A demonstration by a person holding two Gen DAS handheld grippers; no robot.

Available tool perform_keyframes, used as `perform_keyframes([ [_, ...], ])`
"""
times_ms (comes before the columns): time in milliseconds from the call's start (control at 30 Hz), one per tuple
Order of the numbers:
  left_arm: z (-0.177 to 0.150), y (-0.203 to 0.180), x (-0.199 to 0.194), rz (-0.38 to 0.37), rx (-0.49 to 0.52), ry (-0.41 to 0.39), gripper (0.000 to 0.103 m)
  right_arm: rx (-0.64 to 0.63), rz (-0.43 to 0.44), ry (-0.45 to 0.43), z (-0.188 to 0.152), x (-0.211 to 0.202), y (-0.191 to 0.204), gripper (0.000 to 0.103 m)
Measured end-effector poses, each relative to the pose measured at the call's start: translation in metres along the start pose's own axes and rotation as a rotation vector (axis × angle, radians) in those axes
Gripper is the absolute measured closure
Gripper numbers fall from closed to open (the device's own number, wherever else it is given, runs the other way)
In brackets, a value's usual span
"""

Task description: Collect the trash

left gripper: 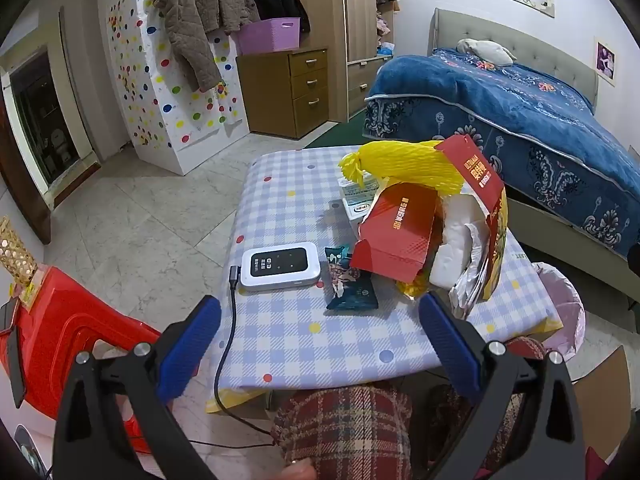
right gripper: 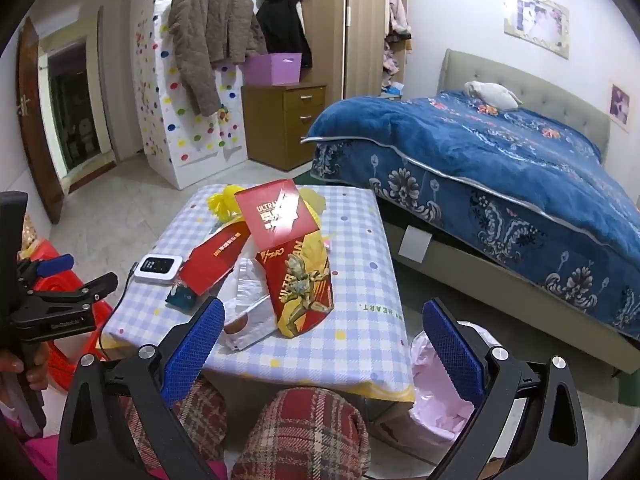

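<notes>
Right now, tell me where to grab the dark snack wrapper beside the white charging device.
Take the dark snack wrapper by its near short edge, coming from the person's side with the left tongs, which are open. It lies flat and apart from the white device, but its far end sits close to the red box, so that end looks crowded.

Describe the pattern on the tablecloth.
The tablecloth is a pale blue-and-white gingham check with scattered coloured polka dots; it shows best in the left wrist view.
</notes>
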State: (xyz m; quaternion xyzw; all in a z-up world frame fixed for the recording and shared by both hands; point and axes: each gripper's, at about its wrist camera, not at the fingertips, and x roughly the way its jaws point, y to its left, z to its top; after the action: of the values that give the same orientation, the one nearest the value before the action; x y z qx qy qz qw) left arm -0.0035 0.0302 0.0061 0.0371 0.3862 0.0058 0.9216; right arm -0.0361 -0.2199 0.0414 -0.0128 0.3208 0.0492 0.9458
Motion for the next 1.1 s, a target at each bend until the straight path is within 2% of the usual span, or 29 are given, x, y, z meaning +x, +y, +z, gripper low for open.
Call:
perform_keyframes([
  [1100,-0.0012,0.0006,0.0023,0.001,-0.001,0.001,0.007,0.000,-0.003,0.000,-0.0016,0.0046,0.0012,0.005],
])
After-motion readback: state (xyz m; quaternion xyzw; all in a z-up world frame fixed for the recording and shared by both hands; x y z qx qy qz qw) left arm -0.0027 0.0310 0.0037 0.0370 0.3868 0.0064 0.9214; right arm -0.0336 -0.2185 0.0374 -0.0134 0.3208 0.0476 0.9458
